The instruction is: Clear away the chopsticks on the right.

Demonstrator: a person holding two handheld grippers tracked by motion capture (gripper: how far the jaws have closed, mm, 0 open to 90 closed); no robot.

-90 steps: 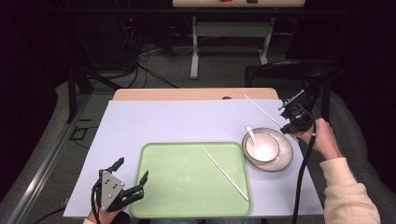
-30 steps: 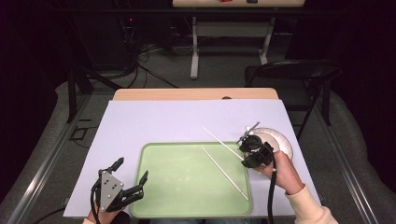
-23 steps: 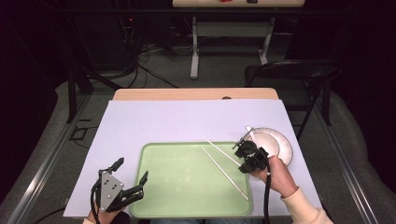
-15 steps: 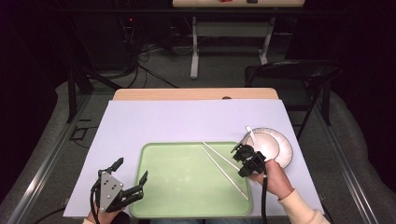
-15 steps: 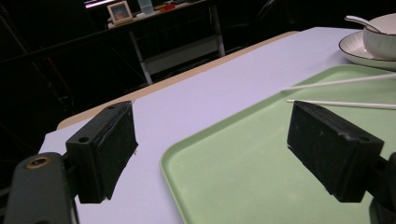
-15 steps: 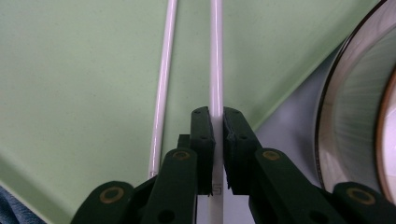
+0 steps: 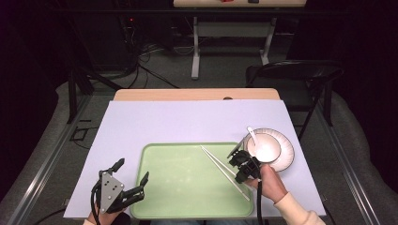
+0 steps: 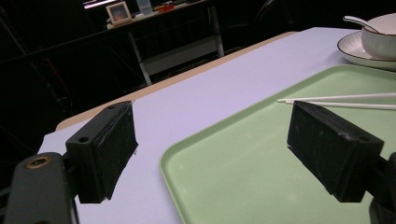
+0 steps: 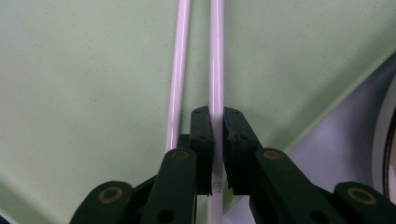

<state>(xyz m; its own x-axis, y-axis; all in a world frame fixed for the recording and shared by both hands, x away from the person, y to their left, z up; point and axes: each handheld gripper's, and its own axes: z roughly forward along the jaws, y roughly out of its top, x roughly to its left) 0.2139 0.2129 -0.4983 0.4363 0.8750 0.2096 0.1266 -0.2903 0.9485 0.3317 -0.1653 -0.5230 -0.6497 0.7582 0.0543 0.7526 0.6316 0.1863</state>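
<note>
Dark room, pale purple table (image 7: 187, 117). Your right gripper (image 9: 216, 140) pinches one white chopstick (image 9: 216, 70) low over the green tray (image 7: 178, 187), beside its twin (image 9: 180, 70), to make a pair. Your left gripper (image 7: 129, 180) waits open, lower left.

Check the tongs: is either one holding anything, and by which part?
Right tongs are shut on one white chopstick, near its end at the tray's right rim, beside the second chopstick. Left tongs are open, holding nothing.
</note>
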